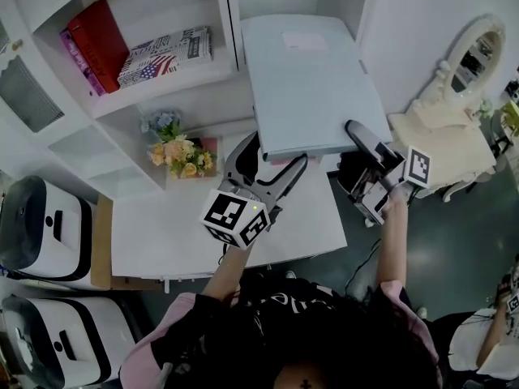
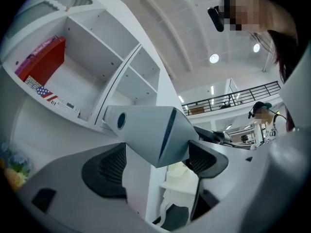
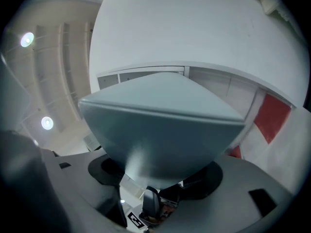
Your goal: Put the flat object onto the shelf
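Note:
A flat grey-blue folder point(image 1: 306, 79) is held up in the air in front of the white shelf unit point(image 1: 162, 79), its far edge near the shelf's upright divider. My left gripper point(image 1: 276, 156) is shut on the folder's near left corner. My right gripper point(image 1: 358, 134) is shut on its near right corner. In the left gripper view the folder's corner point(image 2: 148, 132) sits clamped between the two dark pads point(image 2: 109, 171) of the left gripper point(image 2: 153, 161). In the right gripper view the folder point(image 3: 160, 125) fills the middle, above the right gripper point(image 3: 160, 173), and hides most of the jaws.
One shelf compartment holds red books point(image 1: 99, 43) and a patterned box point(image 1: 166, 55). A flower bunch point(image 1: 178, 154) stands at the back of the white table point(image 1: 162, 233). White machines point(image 1: 36, 225) sit at the left, and a white vanity with a mirror point(image 1: 466, 55) at the right.

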Demonstrator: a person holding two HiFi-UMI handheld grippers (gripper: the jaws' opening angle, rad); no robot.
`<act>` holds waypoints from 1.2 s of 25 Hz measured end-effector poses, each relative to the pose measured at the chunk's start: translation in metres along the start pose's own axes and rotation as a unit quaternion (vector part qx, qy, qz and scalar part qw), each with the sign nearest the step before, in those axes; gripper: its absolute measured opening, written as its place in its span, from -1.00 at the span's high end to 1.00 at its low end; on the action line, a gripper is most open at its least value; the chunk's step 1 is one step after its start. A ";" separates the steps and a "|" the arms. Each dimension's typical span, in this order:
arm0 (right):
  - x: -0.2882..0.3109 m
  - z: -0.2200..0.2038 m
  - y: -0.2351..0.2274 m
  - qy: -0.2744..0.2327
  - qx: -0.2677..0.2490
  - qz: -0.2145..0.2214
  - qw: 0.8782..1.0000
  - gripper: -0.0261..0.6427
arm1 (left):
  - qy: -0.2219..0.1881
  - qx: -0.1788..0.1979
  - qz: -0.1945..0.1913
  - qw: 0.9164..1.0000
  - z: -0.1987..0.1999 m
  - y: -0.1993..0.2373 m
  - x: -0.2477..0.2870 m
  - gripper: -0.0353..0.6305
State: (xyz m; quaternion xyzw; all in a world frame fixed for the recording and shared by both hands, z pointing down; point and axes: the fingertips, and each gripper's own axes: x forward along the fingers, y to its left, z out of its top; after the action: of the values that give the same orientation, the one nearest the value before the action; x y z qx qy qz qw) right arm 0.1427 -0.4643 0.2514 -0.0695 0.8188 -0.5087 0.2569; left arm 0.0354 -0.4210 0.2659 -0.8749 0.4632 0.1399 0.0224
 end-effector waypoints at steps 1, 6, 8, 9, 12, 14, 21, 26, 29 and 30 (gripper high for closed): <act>0.001 0.006 -0.001 -0.007 0.001 0.003 1.000 0.03 | -0.003 -0.001 0.004 1.000 0.001 0.001 0.004 -0.35; 0.007 0.027 -0.001 -0.031 0.000 0.024 0.999 0.02 | -0.015 0.000 0.021 1.000 0.004 0.006 0.022 -0.35; 0.009 0.030 -0.001 -0.031 -0.006 0.030 0.999 0.01 | -0.016 0.001 0.024 1.000 0.005 0.008 0.025 -0.35; 0.009 0.032 -0.002 -0.032 -0.009 0.032 0.999 0.01 | -0.016 0.001 0.025 1.000 0.005 0.009 0.026 -0.35; 0.014 0.036 -0.003 -0.037 -0.014 0.039 0.998 0.01 | -0.015 0.001 0.028 0.999 0.008 0.015 0.032 -0.35; 0.018 0.040 -0.003 -0.042 -0.016 0.042 0.998 0.01 | -0.016 -0.002 0.030 0.999 0.011 0.020 0.036 -0.35; 0.028 0.051 0.001 -0.058 -0.022 0.062 0.996 0.01 | -0.027 -0.007 0.034 0.999 0.024 0.034 0.050 -0.35; 0.023 0.048 -0.003 -0.058 -0.038 0.064 0.996 0.01 | -0.052 -0.021 0.058 0.997 0.036 0.053 0.067 -0.35; 0.022 0.046 -0.012 -0.058 -0.034 0.055 0.996 0.01 | -0.058 -0.014 0.070 0.996 0.042 0.066 0.077 -0.35; 0.021 0.045 -0.015 -0.057 -0.036 0.050 0.996 0.01 | -0.054 -0.013 0.072 0.996 0.041 0.070 0.080 -0.35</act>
State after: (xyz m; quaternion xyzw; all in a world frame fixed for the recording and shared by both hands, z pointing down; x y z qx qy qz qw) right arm 0.1448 -0.5146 0.2412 -0.0662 0.8230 -0.4605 0.3258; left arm 0.0120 -0.5184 0.2119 -0.8307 0.5213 0.1939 0.0254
